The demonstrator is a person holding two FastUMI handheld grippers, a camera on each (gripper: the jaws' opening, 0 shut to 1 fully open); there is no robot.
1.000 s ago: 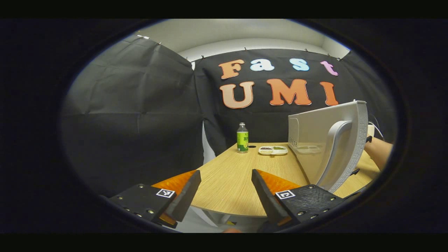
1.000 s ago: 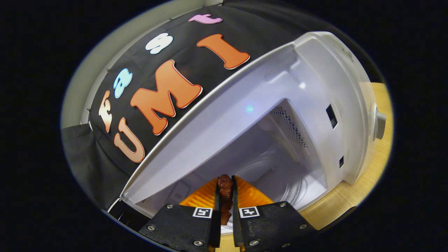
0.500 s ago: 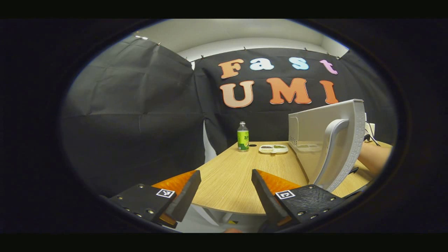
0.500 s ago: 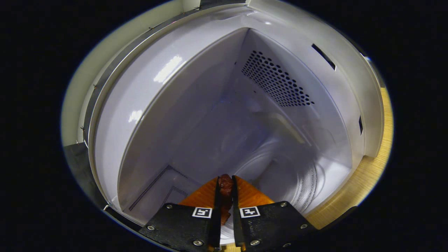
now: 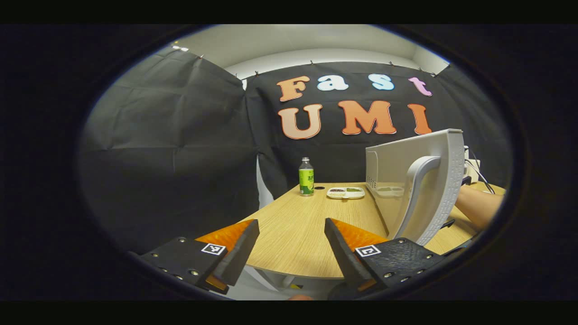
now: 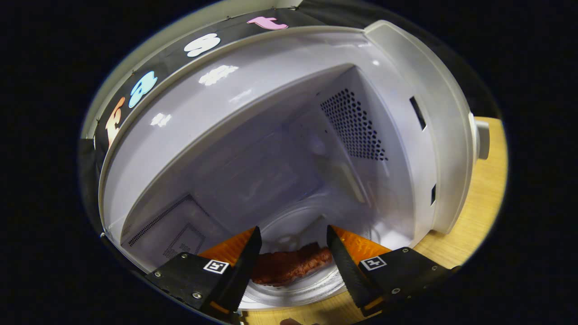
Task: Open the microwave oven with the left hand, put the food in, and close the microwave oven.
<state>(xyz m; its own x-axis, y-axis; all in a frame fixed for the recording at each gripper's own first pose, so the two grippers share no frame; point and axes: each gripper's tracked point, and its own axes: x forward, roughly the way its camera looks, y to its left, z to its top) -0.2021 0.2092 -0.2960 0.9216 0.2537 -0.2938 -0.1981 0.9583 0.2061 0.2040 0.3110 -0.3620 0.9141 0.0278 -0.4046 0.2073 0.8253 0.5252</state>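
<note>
In the right gripper view the white microwave (image 6: 445,135) stands with its cavity facing me. A brown piece of meat (image 6: 289,267) lies on the glass turntable (image 6: 316,289) inside. My right gripper (image 6: 293,239) is open just above the meat, one finger on each side, neither pressing it. In the left gripper view the microwave door (image 5: 429,180) hangs wide open at the right with its curved handle (image 5: 413,194) toward me. My left gripper (image 5: 291,234) is open and holds nothing, low over the near table edge, left of the door. A forearm (image 5: 478,205) reaches in behind the door.
On the wooden table (image 5: 302,225) a green-labelled bottle (image 5: 306,177) stands at the back, with a white divided food tray (image 5: 345,192) to its right. A cable (image 5: 476,169) runs behind the microwave. The table's near edge lies just ahead of my left fingers.
My right gripper opened and let the meat drop onto the turntable, then drew back a little from the cavity. The left gripper shifted slightly, still open.
</note>
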